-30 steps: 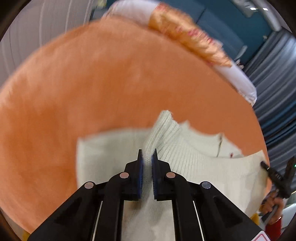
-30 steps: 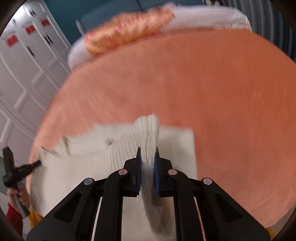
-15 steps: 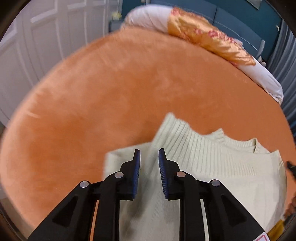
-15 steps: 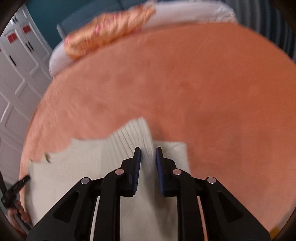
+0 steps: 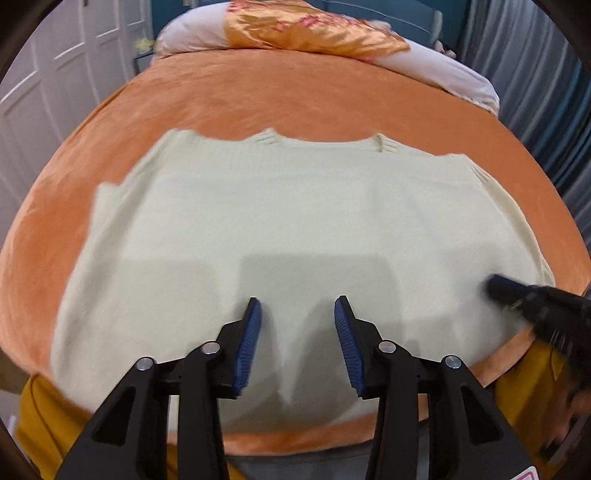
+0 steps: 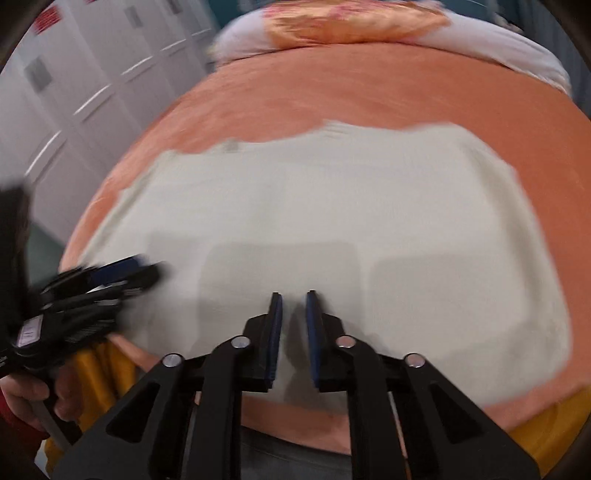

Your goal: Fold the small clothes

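Note:
A cream knit sweater [image 5: 295, 206] lies spread flat on the orange bed cover [image 5: 295, 96], neckline at the far side. My left gripper [image 5: 298, 301] hovers over the sweater's near part, its jaws opening with nothing between them. My right gripper [image 6: 293, 294] also hangs over the near part of the sweater [image 6: 314, 199]; its jaws are closing to a narrow gap that holds nothing. Each gripper shows blurred in the other's view: the right gripper [image 5: 517, 299] at the sweater's right edge, the left gripper [image 6: 110, 277] at its left edge.
A gold-patterned pillow [image 5: 314, 29] and a white pillow [image 5: 443, 70] lie at the bed's far end. White wardrobe doors [image 5: 44, 74] stand to the left and grey curtains [image 5: 554, 92] to the right. A hand [image 6: 26, 398] holds the left gripper; yellow fabric [image 5: 37, 413] hangs below the bed's near edge.
Both grippers let go of the sweater's ribbed edge and drew back toward the near side of the bed. The sweater now lies flat. The left jaws have widened.

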{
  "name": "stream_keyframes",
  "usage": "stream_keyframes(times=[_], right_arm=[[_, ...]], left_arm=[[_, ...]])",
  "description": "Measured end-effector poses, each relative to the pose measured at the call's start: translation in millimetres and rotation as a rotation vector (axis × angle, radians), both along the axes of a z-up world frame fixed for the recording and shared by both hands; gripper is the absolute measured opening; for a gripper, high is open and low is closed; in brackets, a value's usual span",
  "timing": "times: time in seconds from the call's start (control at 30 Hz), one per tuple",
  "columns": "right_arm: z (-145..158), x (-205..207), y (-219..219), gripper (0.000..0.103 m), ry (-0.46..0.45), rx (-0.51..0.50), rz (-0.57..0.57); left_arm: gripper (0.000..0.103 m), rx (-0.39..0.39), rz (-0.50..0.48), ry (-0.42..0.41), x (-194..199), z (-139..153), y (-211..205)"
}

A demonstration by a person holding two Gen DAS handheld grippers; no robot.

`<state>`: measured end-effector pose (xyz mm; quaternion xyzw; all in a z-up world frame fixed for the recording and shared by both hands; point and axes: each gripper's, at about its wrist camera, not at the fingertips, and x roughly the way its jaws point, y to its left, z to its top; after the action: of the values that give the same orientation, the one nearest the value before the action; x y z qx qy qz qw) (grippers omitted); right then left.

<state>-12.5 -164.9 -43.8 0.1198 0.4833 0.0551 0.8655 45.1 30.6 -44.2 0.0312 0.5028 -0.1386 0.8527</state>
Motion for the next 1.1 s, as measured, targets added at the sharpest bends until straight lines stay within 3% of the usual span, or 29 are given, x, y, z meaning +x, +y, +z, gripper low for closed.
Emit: stream_keyframes(times=[0.03, 0.13, 0.2, 0.3, 0.33, 0.5, 0.63, 0.67, 0.73, 0.8, 0.93, 1.1], right_arm=[[-2.4, -6.5, -14.3, 0.0, 0.009, -0.015, -0.035], [-18.1, -30.8, -59.4, 0.0, 0.053, -0.052, -0.147], [-21.1, -48.2, -81.2, 0.0, 0.059, -0.008, -0.191], [-15.3, -60.9, -90.1, 0.0, 0.074, -0.032, -0.257], [-8.2, -64.2, -88.4, 0.005, 0.054, -0.02, -0.266], [14.0, -55.9, -45.9, 0.005, -0.02, -0.007, -0.161], [-38.5, -32.8, -20.4, 0.003, 0.125, -0.075, -0.078], [-40.8, -33.5, -18.7, 0.003, 0.103, -0.084, -0.081], [-29.0, -33.4, -14.3, 0.005, 0.102, -0.105, -0.087], [-11.3, -36.1, -13.4, 0.005, 0.078, -0.055, -0.088], [21.5, -30.3, 12.0, 0.005, 0.011, -0.051, -0.01], [11.6, -10.2, 46.3, 0.005, 0.036, -0.039, 0.058]], left_arm=[[0.042, 0.007, 0.014, 0.009, -1.8, -1.6, 8.2], [0.04, 0.047, 0.076, 0.018, -7.0, -2.4, 39.2], [0.036, 0.051, 0.099, 0.029, -15.1, -1.7, 54.6], [0.036, 0.028, 0.126, 0.051, -23.4, -4.6, 59.5], [0.036, 0.034, 0.131, 0.052, -27.0, -4.8, 56.7], [0.035, 0.068, 0.154, 0.045, -27.5, -10.1, 49.1], [0.035, 0.053, 0.156, 0.045, -27.9, -12.4, 51.5], [0.035, 0.047, 0.158, 0.044, -26.7, -13.3, 52.3], [0.035, 0.035, 0.159, 0.044, -27.5, -13.1, 54.4], [0.035, 0.034, 0.16, 0.039, -28.7, -13.5, 54.1], [0.036, 0.036, 0.162, 0.037, -28.0, -15.0, 53.1], [0.036, 0.023, 0.161, 0.033, -29.2, -14.8, 55.2]])
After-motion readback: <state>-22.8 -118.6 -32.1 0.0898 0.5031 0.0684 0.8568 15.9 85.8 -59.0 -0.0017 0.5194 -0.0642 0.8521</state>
